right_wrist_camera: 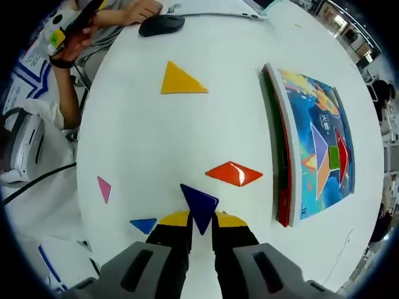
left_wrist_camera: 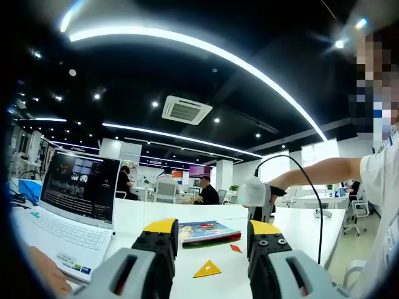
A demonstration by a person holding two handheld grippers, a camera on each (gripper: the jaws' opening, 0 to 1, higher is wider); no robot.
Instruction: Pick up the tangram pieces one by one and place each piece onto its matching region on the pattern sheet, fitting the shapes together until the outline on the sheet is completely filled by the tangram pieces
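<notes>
Right gripper (right_wrist_camera: 201,225) fingers pinching dark blue triangle (right_wrist_camera: 199,204) above table (right_wrist_camera: 143,143); left gripper (left_wrist_camera: 212,240) level, fingers wide.

Light: bright, even, from curved ceiling strips (left_wrist_camera: 206,53) and downlights | Glare: white table (right_wrist_camera: 187,137) nearly washed out, highlight on orange piece (right_wrist_camera: 234,174) | Shadows: faint, soft | Focus: sharp mid-frame, near jaws slightly soft | Distortion: strong fisheye bending toward edges | Far right window (left_wrist_camera: 321,152) overexposed

Glossy plastic orange piece (right_wrist_camera: 234,174) on smooth matt white table (right_wrist_camera: 143,143).
</notes>
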